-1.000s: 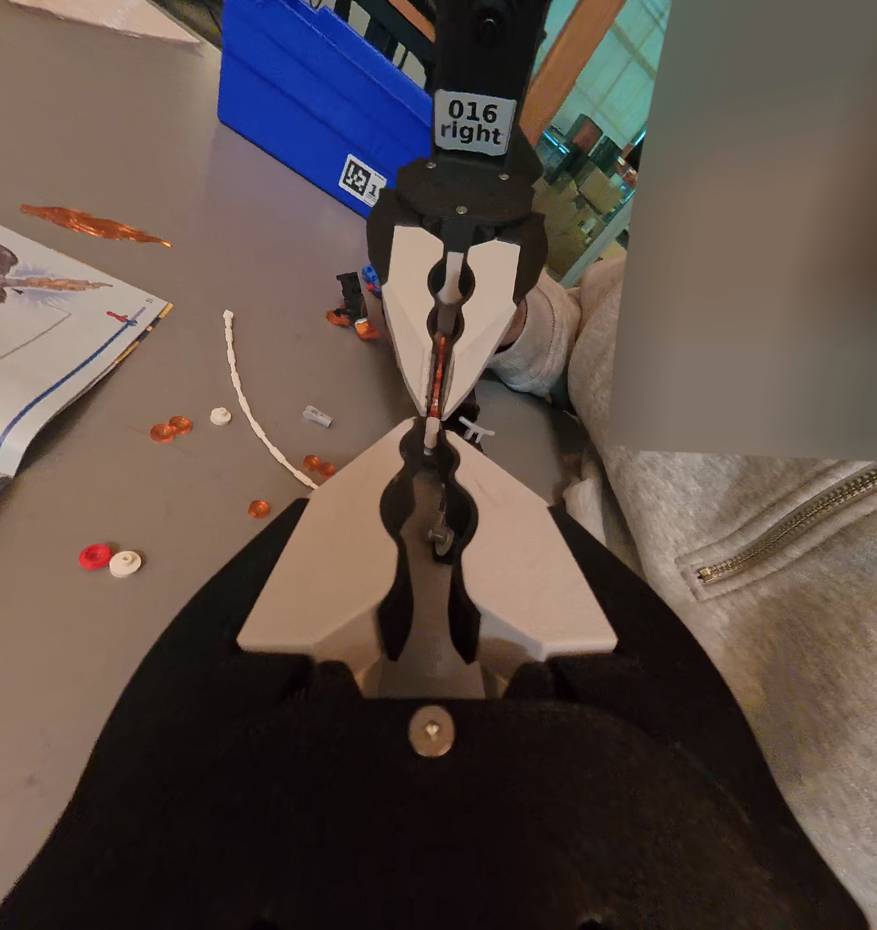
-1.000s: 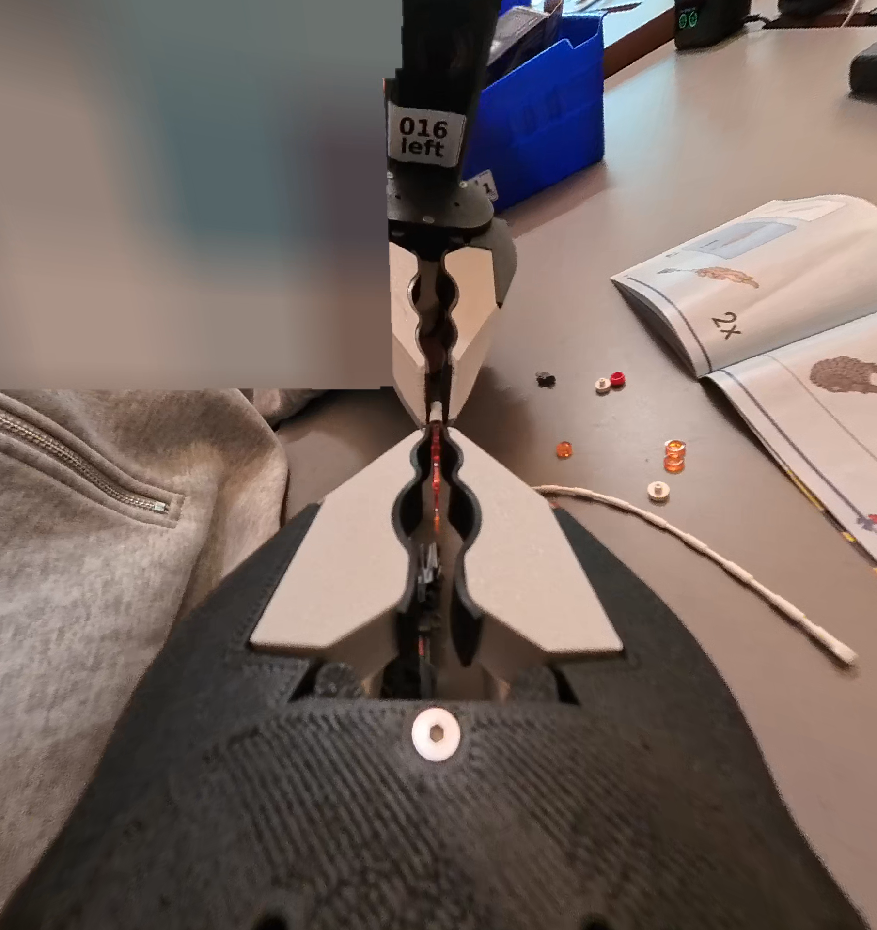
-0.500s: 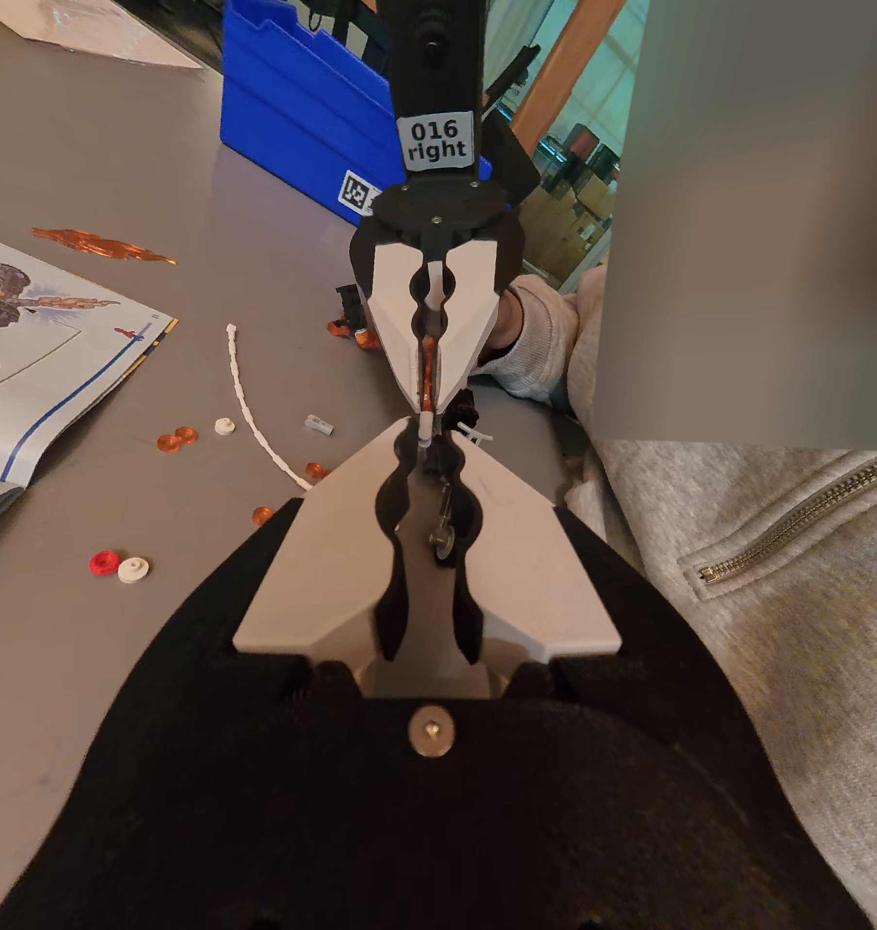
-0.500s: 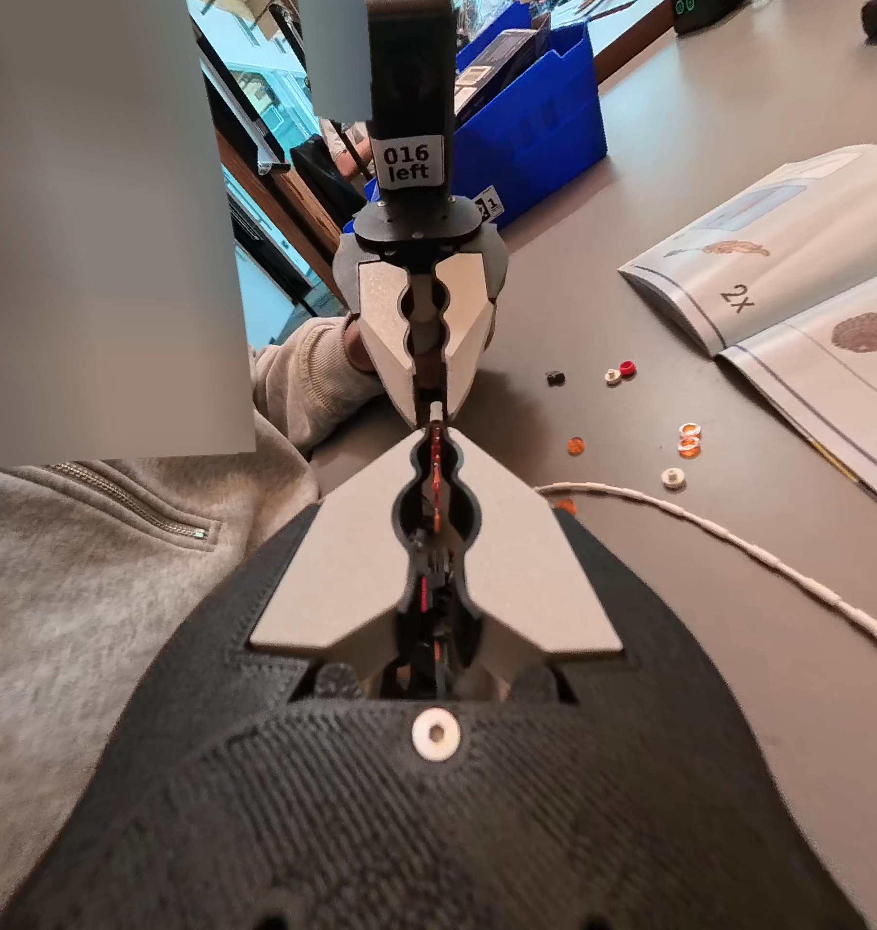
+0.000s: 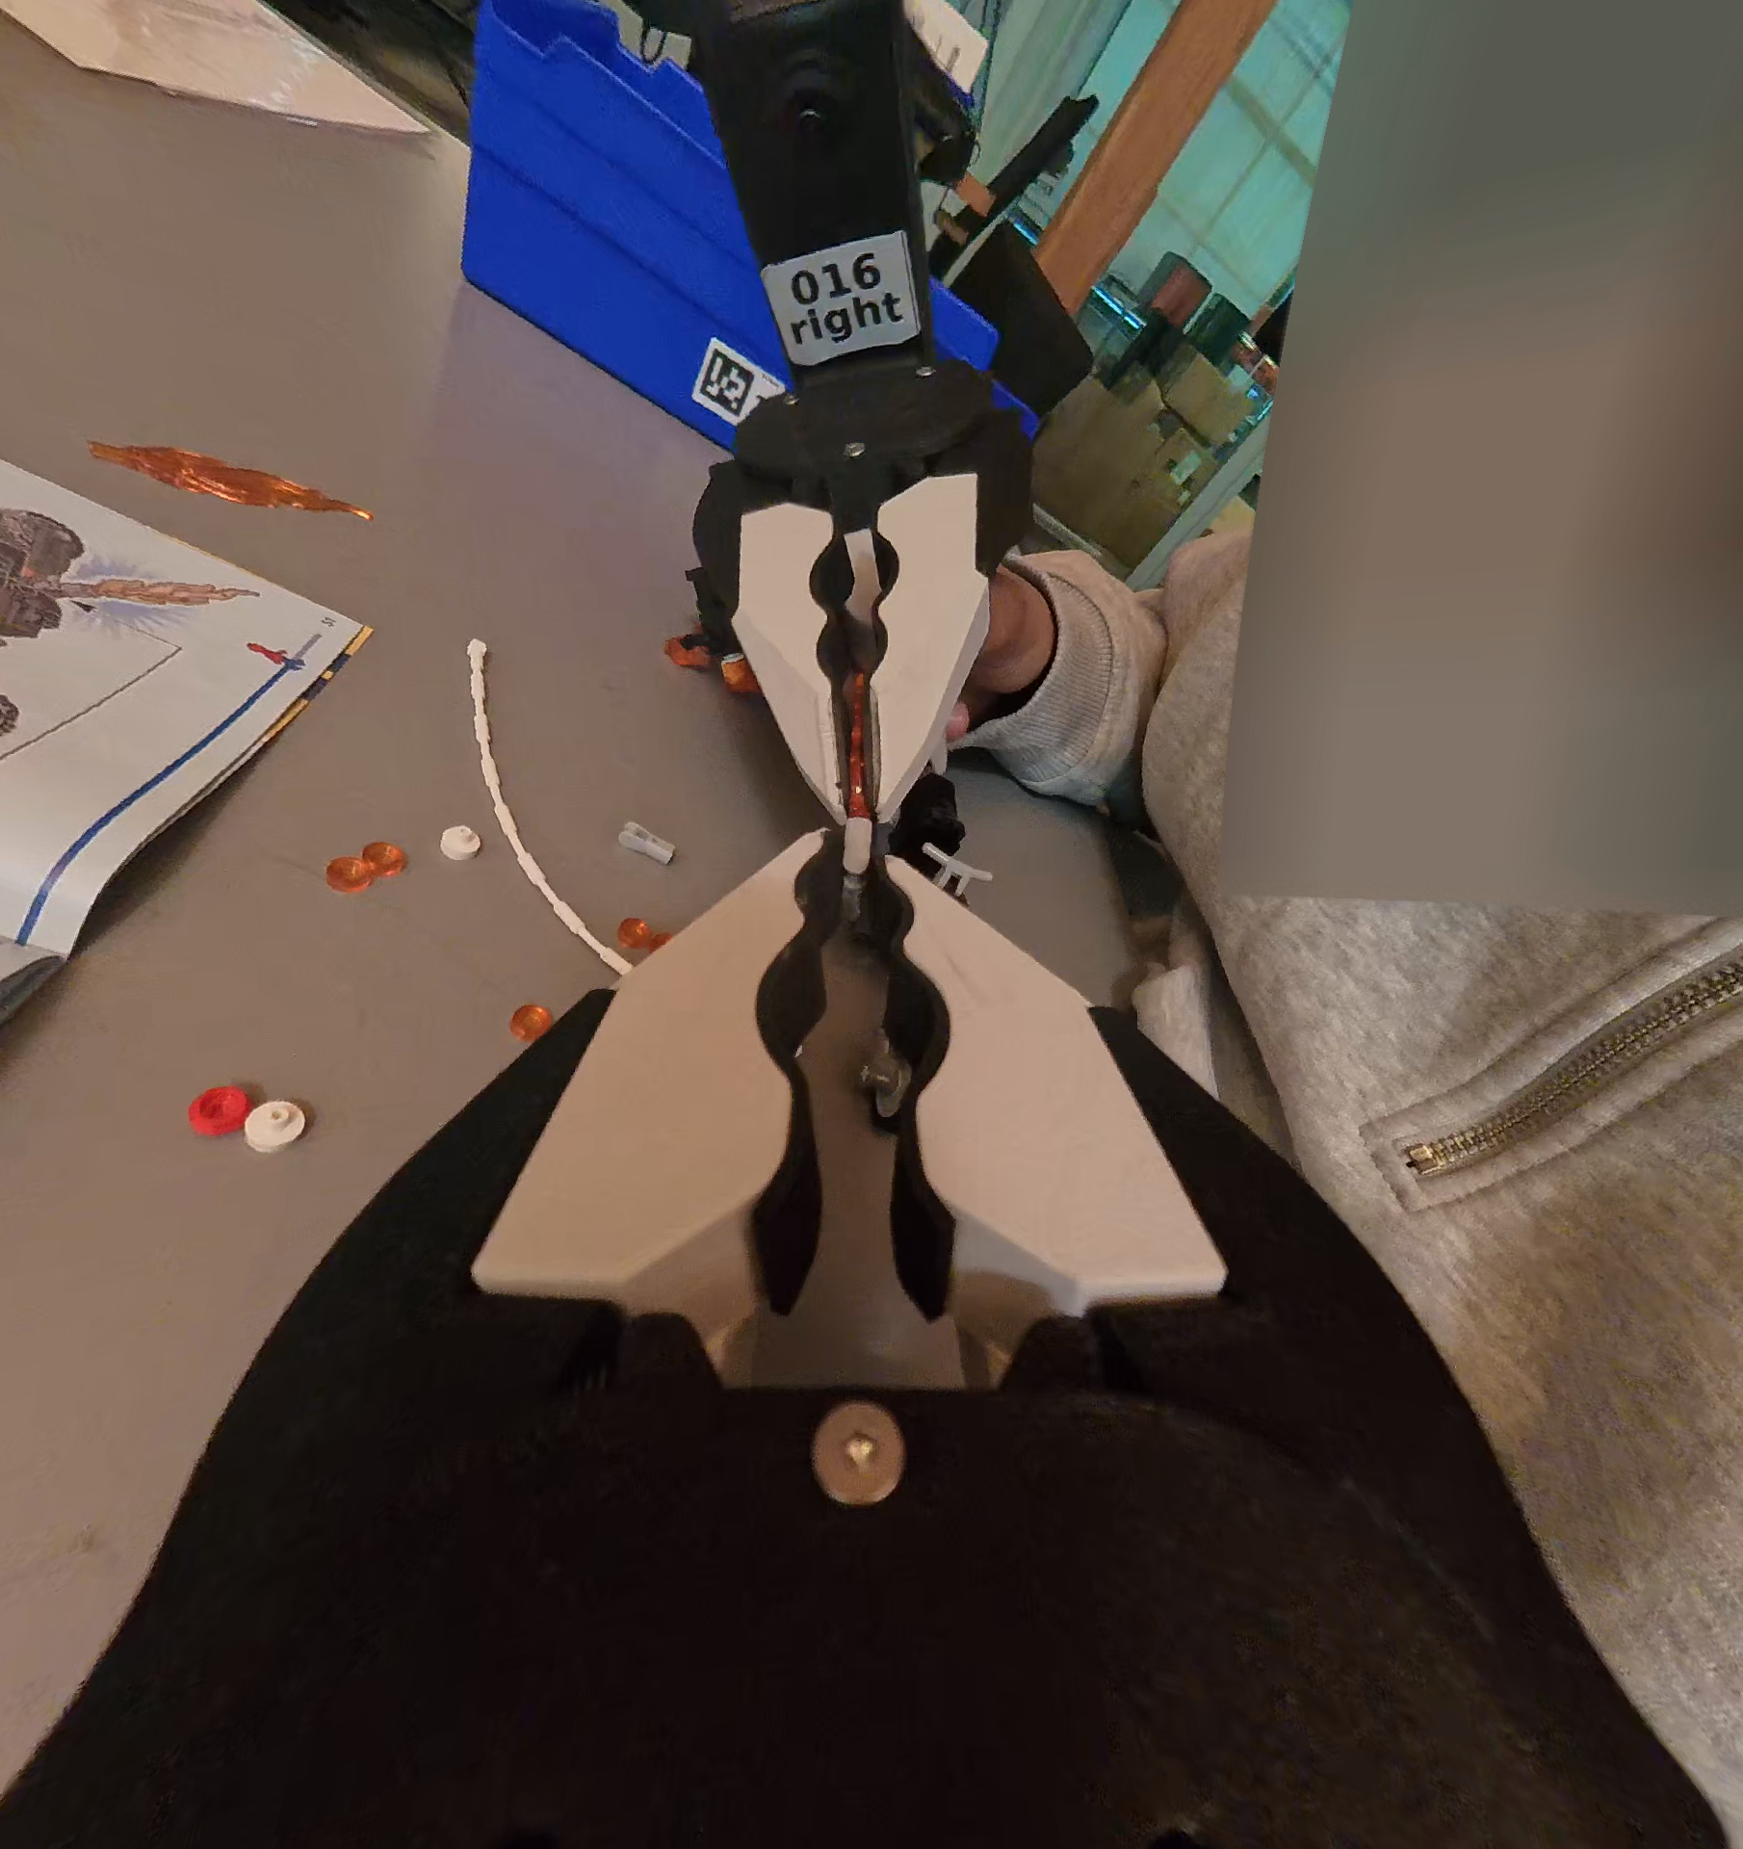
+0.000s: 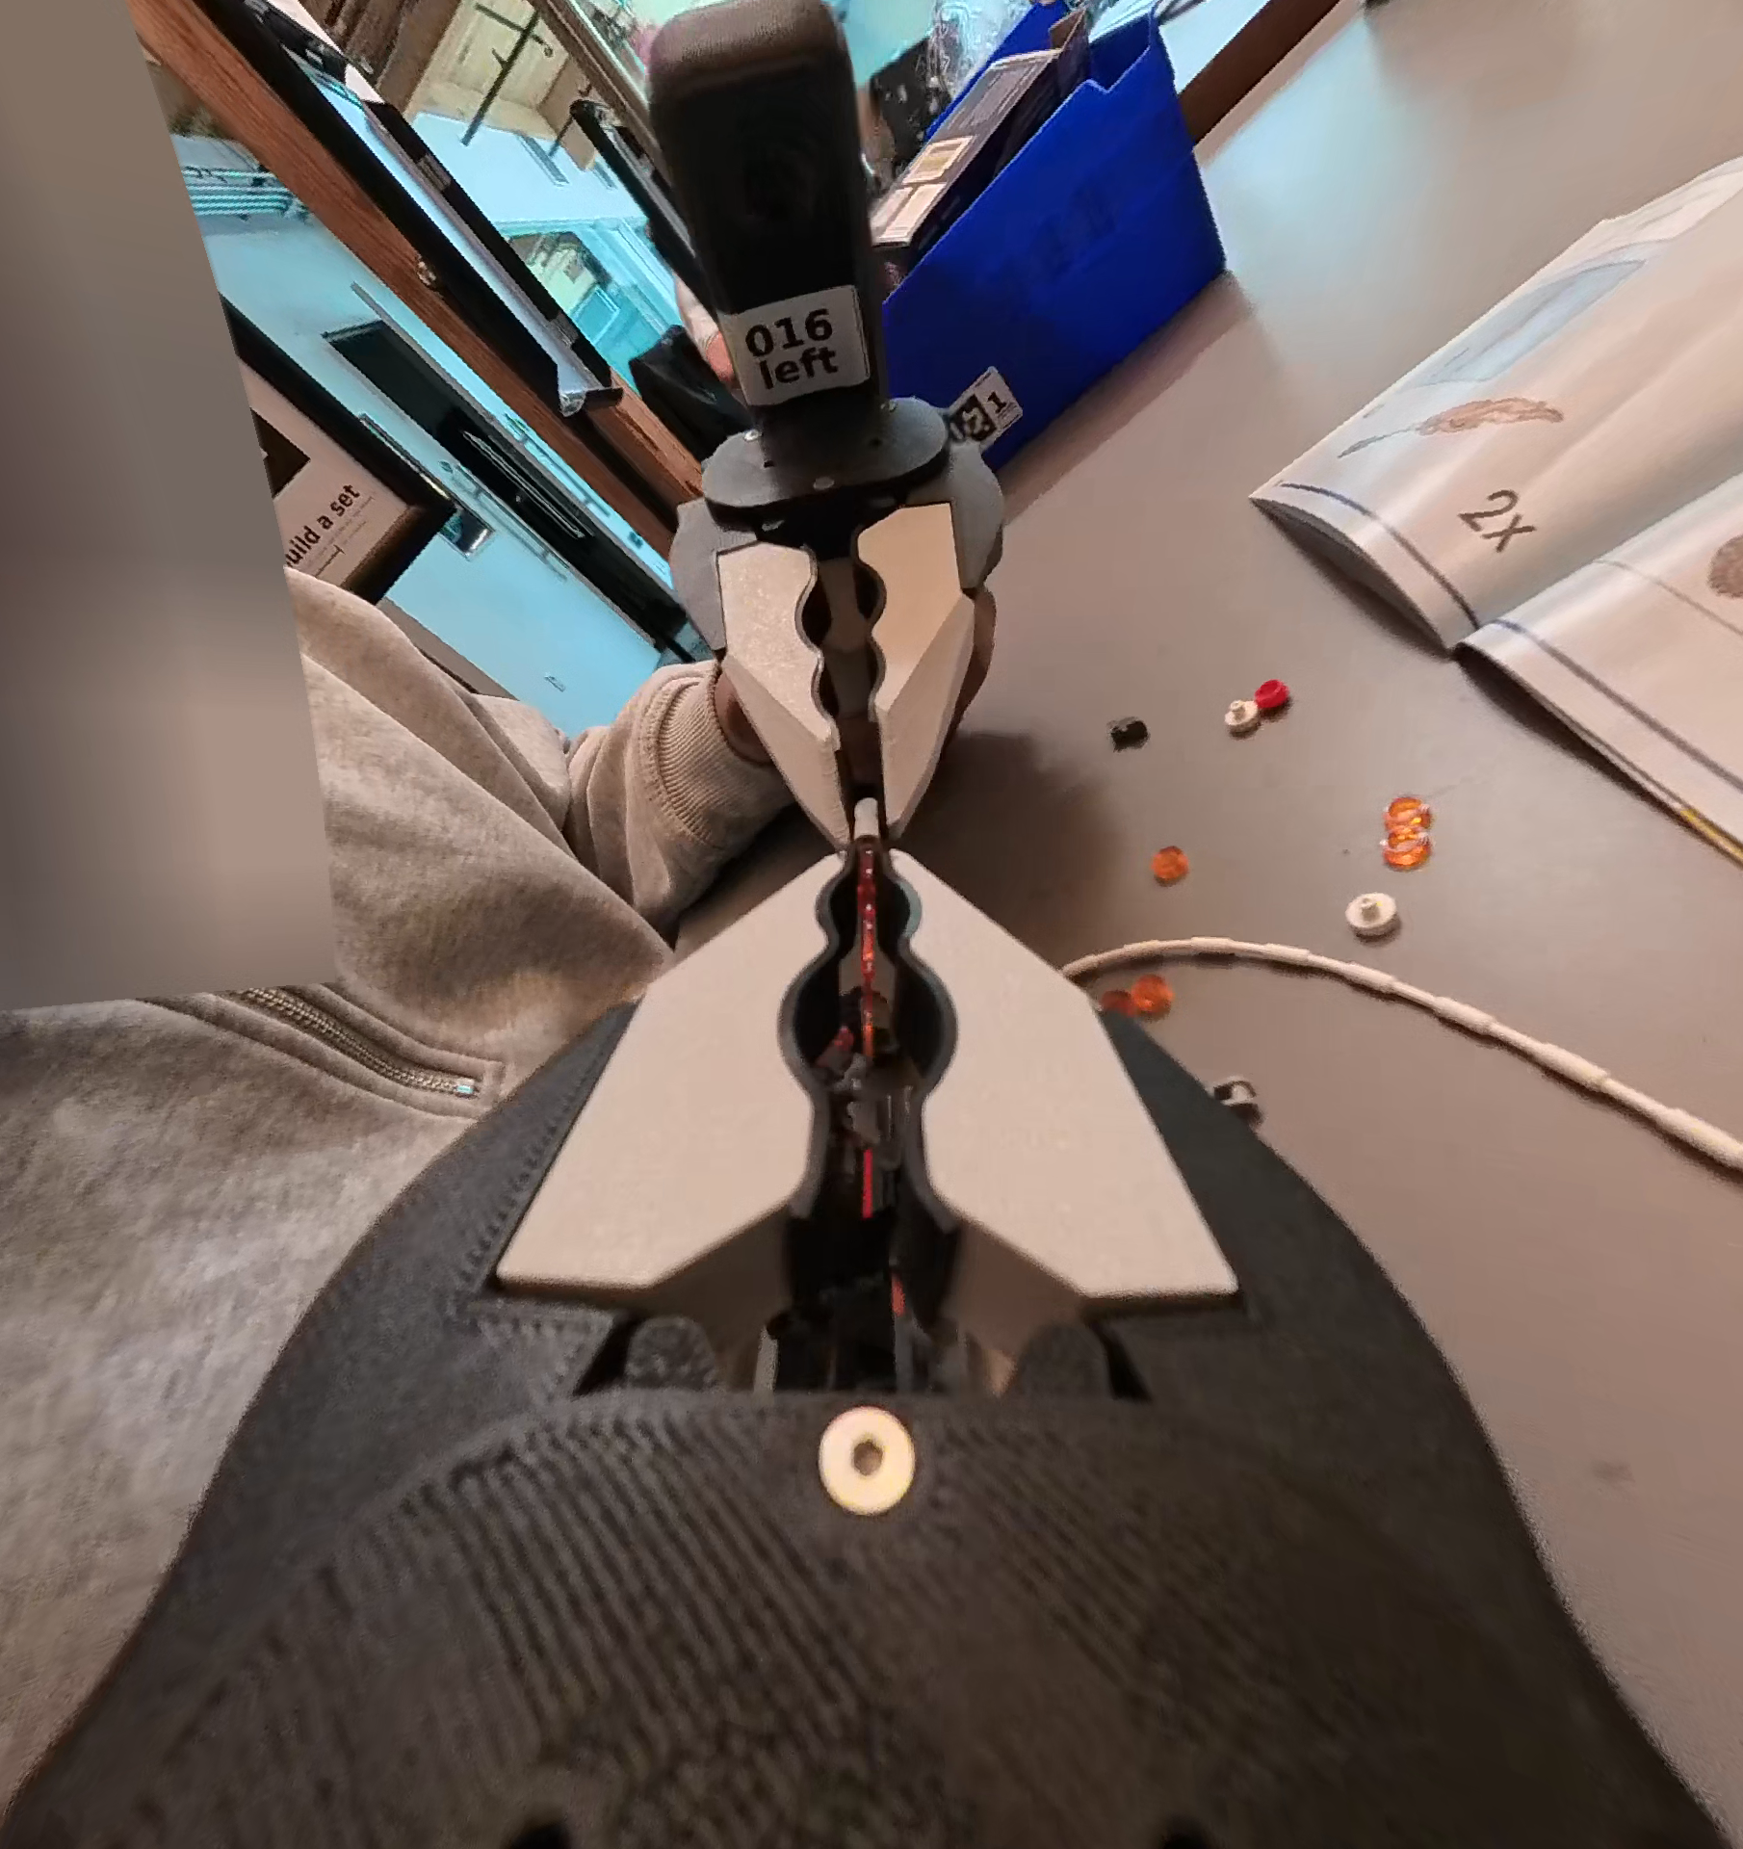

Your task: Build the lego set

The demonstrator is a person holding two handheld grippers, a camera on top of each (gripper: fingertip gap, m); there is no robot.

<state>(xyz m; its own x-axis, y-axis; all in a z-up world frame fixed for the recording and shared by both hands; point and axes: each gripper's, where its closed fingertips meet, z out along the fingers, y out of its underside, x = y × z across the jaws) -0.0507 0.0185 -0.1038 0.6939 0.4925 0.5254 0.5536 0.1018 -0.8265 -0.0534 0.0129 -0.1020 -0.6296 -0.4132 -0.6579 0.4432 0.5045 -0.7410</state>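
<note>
My two grippers meet tip to tip above the table's near edge, in front of a person in a grey zip sweater. My right gripper is shut on a thin transparent orange flame piece. The flame also shows in the left wrist view, between the right gripper's jaws. My left gripper is shut on a small white-and-grey piece that touches the flame's end. In the right wrist view the left gripper shows that white piece at its tips.
On the grey table lie an open instruction booklet, a white flexible strand, orange studs, a red and a white stud, a second orange flame and a small black-and-orange build. A blue bin stands at the back. My left and right fingertips are right by each other.
Both grippers have tilted and shifted together while staying tip to tip. The right wrist view now shows more of the room behind. Both grips are unchanged.
</note>
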